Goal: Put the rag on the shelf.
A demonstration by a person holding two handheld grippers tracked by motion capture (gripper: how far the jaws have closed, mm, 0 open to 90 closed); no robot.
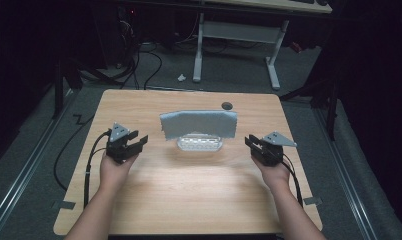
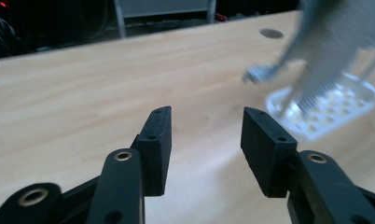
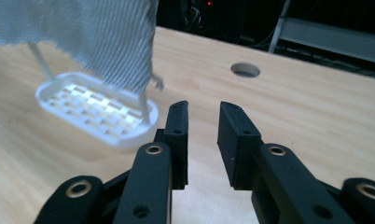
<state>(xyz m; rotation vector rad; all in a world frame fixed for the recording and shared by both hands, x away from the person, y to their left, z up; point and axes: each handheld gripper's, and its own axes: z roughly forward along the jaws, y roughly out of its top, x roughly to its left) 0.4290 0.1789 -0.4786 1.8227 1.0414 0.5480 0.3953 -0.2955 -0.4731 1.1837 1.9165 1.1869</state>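
Since the grey cloth (image 1: 199, 123) hangs loosely over a light white rack (image 1: 199, 144) between the two grippers, a pull on one corner alone could, I judge, drag or tip the rack and slide the cloth off crooked. The left gripper (image 1: 137, 140) rests on the bench (image 1: 189, 190) with its jaws wide apart and empty, the cloth ahead and to its right. The right gripper (image 1: 251, 142) holds nothing either, its jaws narrower, the cloth ahead and to its left. No brand, label or writing can be read anywhere.
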